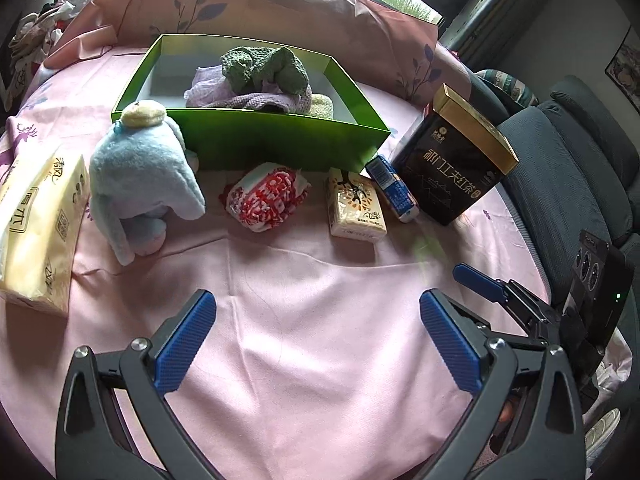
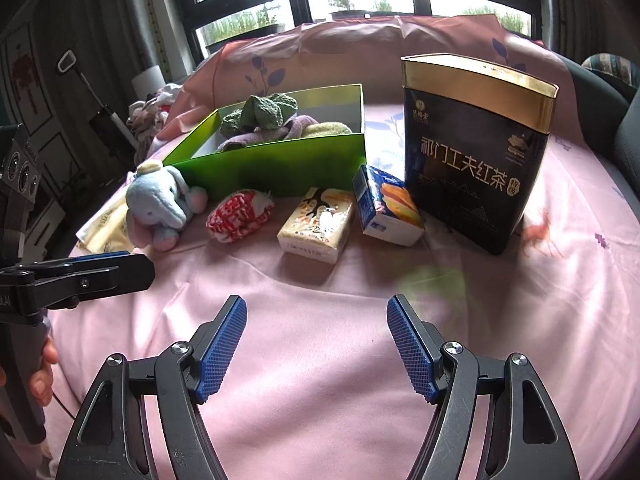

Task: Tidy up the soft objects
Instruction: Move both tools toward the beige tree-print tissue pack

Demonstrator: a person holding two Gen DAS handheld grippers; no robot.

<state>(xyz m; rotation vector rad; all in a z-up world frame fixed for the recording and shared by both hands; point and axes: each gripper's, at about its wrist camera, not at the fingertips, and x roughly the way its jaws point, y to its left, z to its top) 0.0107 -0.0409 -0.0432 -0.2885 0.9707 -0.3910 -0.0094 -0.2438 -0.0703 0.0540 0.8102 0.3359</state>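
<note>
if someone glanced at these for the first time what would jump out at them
Most striking is the bright green box at the back of the pink sheet, holding dark green and lilac knitted cloths. In front of it runs a row: a pale blue plush elephant at the left end, small tissue packs, and a tall black and gold tea tin at the right end. Both claws, left claw and right claw, hang open and empty over the bare sheet.
</note>
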